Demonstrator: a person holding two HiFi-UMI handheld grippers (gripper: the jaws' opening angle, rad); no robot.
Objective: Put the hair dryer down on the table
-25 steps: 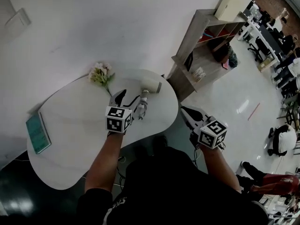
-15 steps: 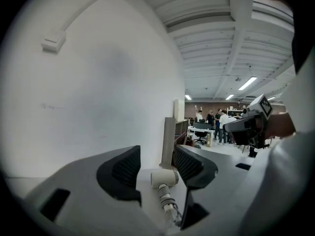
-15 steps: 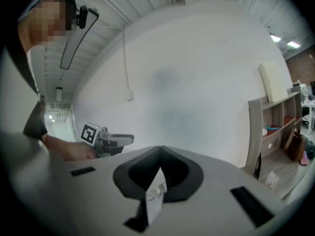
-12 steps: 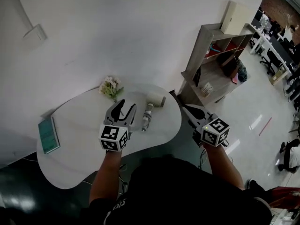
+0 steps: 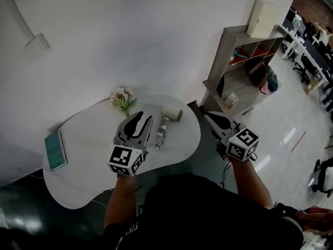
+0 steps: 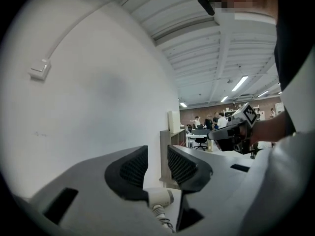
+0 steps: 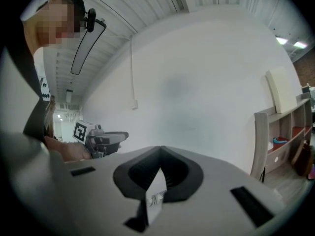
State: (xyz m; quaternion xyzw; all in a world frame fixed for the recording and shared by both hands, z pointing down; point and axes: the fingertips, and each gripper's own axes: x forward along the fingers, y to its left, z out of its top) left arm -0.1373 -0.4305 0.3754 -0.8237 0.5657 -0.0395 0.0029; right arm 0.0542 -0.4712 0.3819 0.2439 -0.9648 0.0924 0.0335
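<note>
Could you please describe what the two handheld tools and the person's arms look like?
The left tool and the right tool each have a light grey body, two tapering jaws with black ribbed pads, and a white cube printed with black square markers at the wrist. The left one's jaws are closing on nothing. The person wears a black top that leaves the forearms bare.

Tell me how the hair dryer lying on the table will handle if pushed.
The hair dryer lies flat on the table, so it would probably slide or pivot, not tip. Its handle, sticking out sideways, should keep the round barrel from rolling far.
</note>
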